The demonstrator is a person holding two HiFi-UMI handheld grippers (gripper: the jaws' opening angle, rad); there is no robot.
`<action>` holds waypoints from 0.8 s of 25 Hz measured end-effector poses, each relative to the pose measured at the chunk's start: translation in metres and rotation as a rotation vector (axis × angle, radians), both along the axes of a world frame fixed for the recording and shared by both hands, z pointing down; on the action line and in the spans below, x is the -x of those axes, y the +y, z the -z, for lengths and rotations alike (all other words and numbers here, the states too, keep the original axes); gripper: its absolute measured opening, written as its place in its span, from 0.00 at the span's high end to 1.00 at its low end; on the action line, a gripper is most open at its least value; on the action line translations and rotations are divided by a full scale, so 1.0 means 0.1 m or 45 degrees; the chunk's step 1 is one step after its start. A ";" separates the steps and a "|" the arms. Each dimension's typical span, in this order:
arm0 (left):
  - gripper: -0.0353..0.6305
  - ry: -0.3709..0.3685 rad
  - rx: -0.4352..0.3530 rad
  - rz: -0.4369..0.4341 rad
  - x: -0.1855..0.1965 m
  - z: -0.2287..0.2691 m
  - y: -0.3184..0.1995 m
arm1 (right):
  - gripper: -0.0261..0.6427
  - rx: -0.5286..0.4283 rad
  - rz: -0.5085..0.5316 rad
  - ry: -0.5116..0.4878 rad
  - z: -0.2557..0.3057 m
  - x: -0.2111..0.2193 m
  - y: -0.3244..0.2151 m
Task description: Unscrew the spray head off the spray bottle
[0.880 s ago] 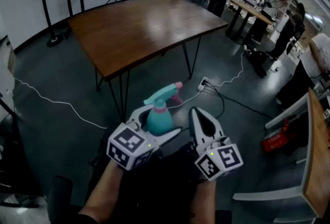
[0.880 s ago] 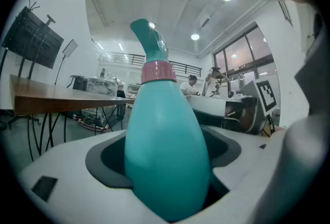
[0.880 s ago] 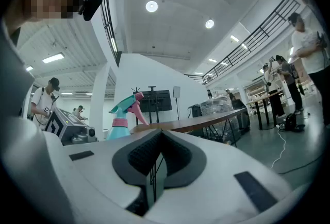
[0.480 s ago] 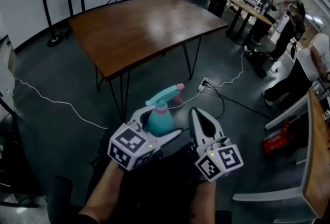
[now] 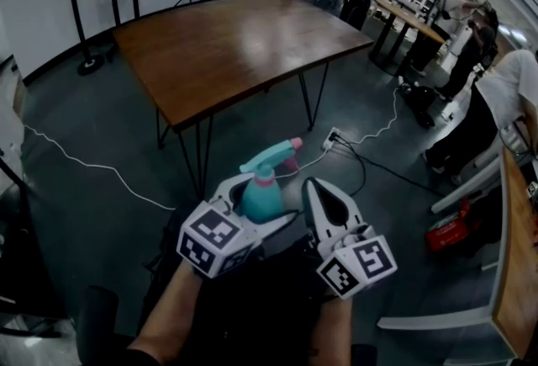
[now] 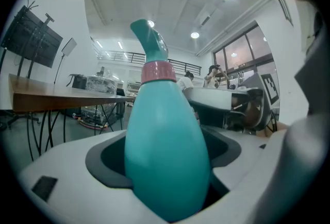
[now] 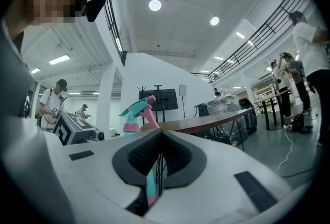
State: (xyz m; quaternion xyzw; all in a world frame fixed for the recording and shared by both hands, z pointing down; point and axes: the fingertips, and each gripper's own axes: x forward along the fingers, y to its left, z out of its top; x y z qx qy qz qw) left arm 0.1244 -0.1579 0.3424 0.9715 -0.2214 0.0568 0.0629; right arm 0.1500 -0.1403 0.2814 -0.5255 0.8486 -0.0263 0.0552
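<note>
My left gripper (image 5: 261, 203) is clamped on the belly of the teal plastic spray bottle (image 6: 165, 151), which I hold in the air in front of me above the dark floor (image 5: 101, 145). The bottle's long axis runs upright: base down between the jaws, pink collar (image 6: 158, 71) and teal spray head (image 5: 267, 159) on top. The pink nozzle (image 5: 293, 143) points away from me and to the right. Just to its right, my right gripper (image 5: 318, 192) is clenched on nothing. Beyond stands a brown wooden table (image 5: 227, 45) on thin black legs.
</note>
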 end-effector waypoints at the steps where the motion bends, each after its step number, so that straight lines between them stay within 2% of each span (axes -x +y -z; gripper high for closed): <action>1: 0.32 -0.003 0.000 0.000 0.00 -0.01 0.00 | 0.95 -0.003 0.016 0.006 0.00 0.04 0.00; 8: 0.32 -0.025 0.000 -0.004 -0.02 -0.05 -0.01 | 0.94 -0.030 0.108 -0.015 0.10 0.26 0.06; 12: 0.32 -0.049 -0.005 -0.003 -0.02 -0.09 -0.01 | 0.83 -0.012 0.175 -0.032 0.13 0.41 0.08; 20: 0.32 -0.092 -0.035 0.017 -0.01 -0.12 -0.02 | 0.72 0.044 0.195 0.028 0.06 0.56 0.04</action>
